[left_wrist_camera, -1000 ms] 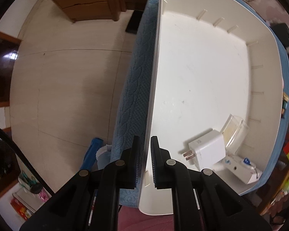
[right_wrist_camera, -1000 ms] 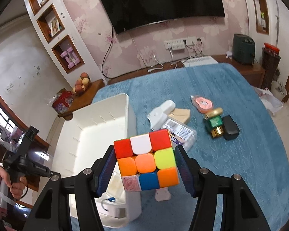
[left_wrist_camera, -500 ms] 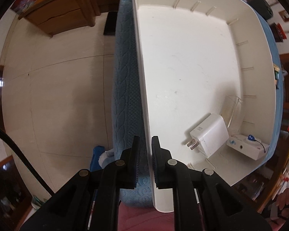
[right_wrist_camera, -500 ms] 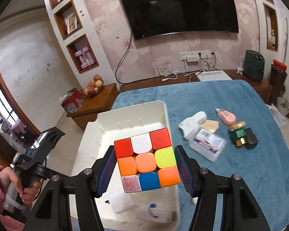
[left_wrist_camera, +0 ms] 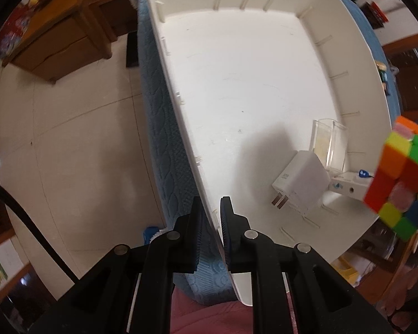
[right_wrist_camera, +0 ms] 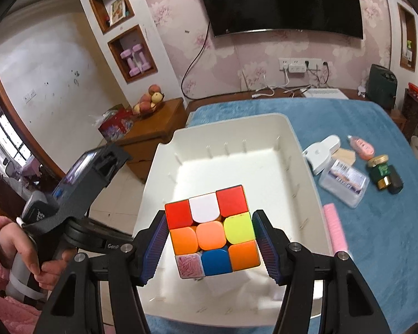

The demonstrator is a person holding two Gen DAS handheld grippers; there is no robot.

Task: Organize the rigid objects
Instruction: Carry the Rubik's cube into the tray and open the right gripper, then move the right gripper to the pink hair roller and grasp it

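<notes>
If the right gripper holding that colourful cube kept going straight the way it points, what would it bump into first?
Probably the bare white floor of the bin. The right gripper points down into it with the puzzle cube in front, so the cube would touch first. Depth is hard to judge.

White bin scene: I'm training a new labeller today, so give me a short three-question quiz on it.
1. True or false: the right gripper holds the puzzle cube above the white bin.
2. What do the left gripper pads straddle? A) the bin's side wall B) the white charger plug C) the clear plastic box
3. What covers the table?

Key: 1 true; 2 A; 3 a blue cloth.
</notes>
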